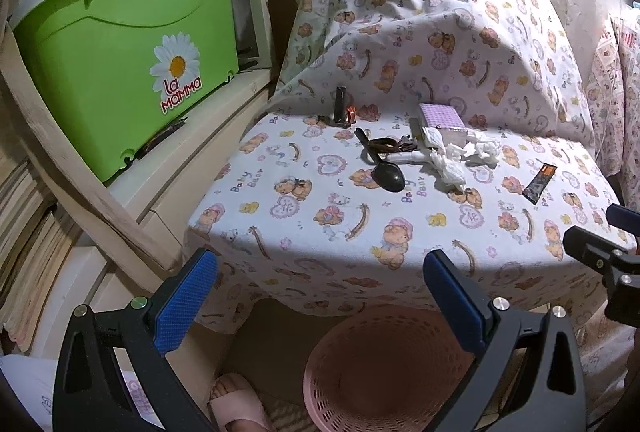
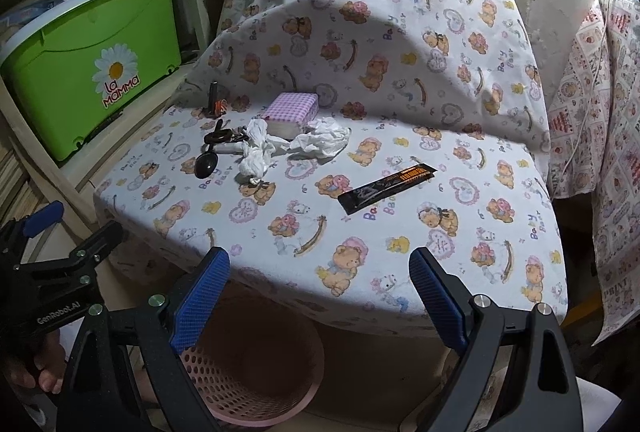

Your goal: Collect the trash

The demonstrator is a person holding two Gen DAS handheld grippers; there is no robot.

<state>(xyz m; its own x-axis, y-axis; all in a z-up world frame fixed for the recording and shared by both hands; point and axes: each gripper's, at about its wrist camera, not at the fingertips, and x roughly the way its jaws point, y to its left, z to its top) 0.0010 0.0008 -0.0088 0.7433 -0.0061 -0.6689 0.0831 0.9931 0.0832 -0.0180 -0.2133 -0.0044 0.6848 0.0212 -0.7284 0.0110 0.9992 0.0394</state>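
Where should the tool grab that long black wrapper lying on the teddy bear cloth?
Probably across the middle of the black wrapper, from above. It lies flat and thin on the cloth, so the fingers should close on its two long edges. The right tool is open, nearest it, and nothing lies close around it.

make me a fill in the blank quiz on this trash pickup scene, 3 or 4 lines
1. The basket under the table edge is ____ in colour.
2. The crumpled tissues lie next to a spoon whose colour is ____.
3. Both the left gripper and the right gripper have their jaws ____, holding nothing.
4. The storage box on the shelf is ____ with a daisy on it.

Missing words: pink; black; open; green
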